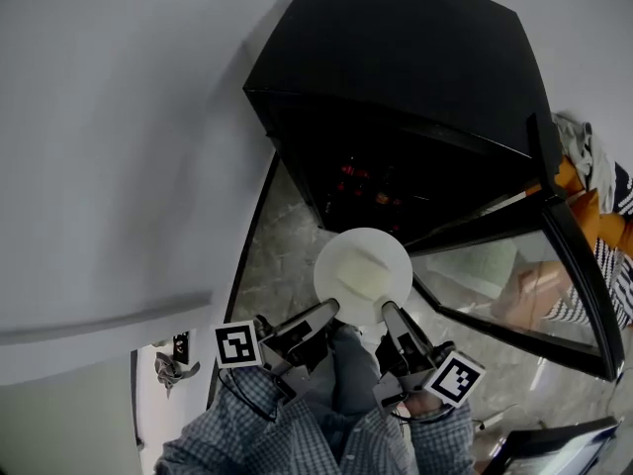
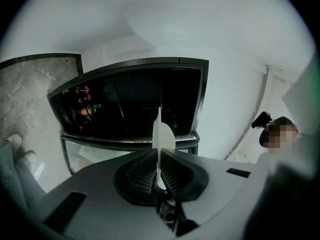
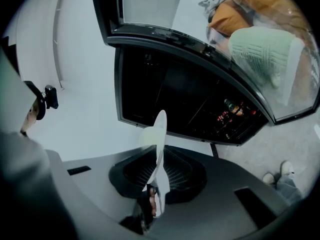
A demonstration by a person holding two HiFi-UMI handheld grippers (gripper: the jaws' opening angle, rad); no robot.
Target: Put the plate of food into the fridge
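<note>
The left gripper [image 1: 326,312] is clamped on the near-left rim of the plate [image 1: 346,287]. With its food [image 1: 364,265], the plate hangs in front of the open fridge [image 1: 396,97], not yet inside. The right gripper [image 1: 389,312] pinches the near-right rim. Setting it on a shelf remains.

Both arms, in checked sleeves [image 1: 226,426], reach forward side by side. The left gripper [image 1: 329,310] and the right gripper [image 1: 390,312] angle in toward each other, roughly level, each with its jaws clamped on the near rim of the plate [image 1: 363,270], left and right
</note>
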